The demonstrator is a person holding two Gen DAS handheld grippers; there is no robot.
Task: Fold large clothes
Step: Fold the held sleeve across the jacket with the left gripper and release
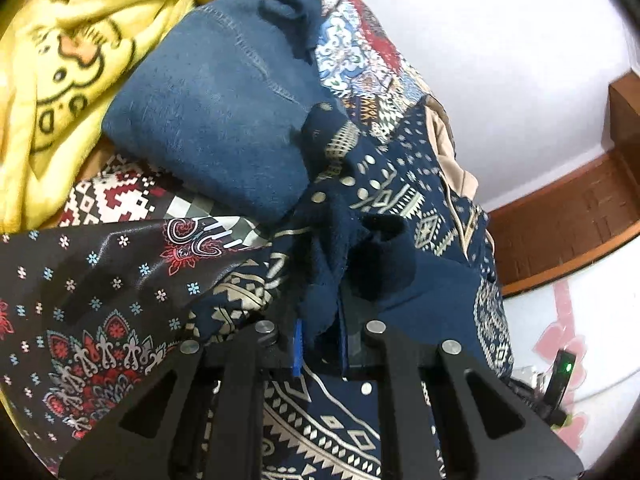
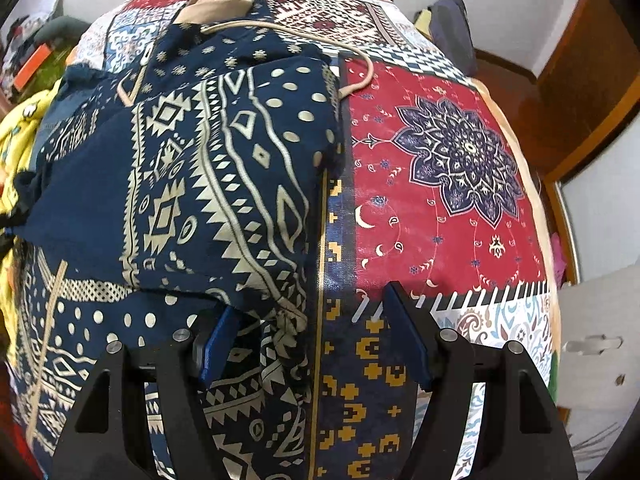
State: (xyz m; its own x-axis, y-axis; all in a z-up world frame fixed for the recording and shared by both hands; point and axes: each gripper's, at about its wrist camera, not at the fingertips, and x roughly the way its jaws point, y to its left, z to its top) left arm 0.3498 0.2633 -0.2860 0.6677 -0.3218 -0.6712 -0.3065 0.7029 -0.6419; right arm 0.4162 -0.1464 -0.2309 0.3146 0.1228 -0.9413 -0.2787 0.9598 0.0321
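A navy garment with a cream geometric print [image 2: 224, 184] lies partly folded on the patchwork bed cover [image 2: 440, 208], a beige drawstring [image 2: 360, 80] trailing off its far edge. My left gripper [image 1: 320, 336] is shut on a bunched fold of this navy garment [image 1: 332, 248], which rises from between its blue pads [image 1: 298, 344]. My right gripper [image 2: 312, 340] points steeply down over the garment's near right edge and stands open. Its left finger [image 2: 218, 344] hangs above the cloth and its right finger [image 2: 404, 336] above the bare cover; whether they touch cannot be told.
A folded blue denim piece [image 1: 216, 120] lies beyond the left gripper, next to a crumpled yellow blanket [image 1: 80, 60]. A beige garment [image 2: 220, 0] sits at the far end of the bed. White floor [image 1: 520, 60] and wooden furniture [image 1: 568, 216] lie past the bed's edge.
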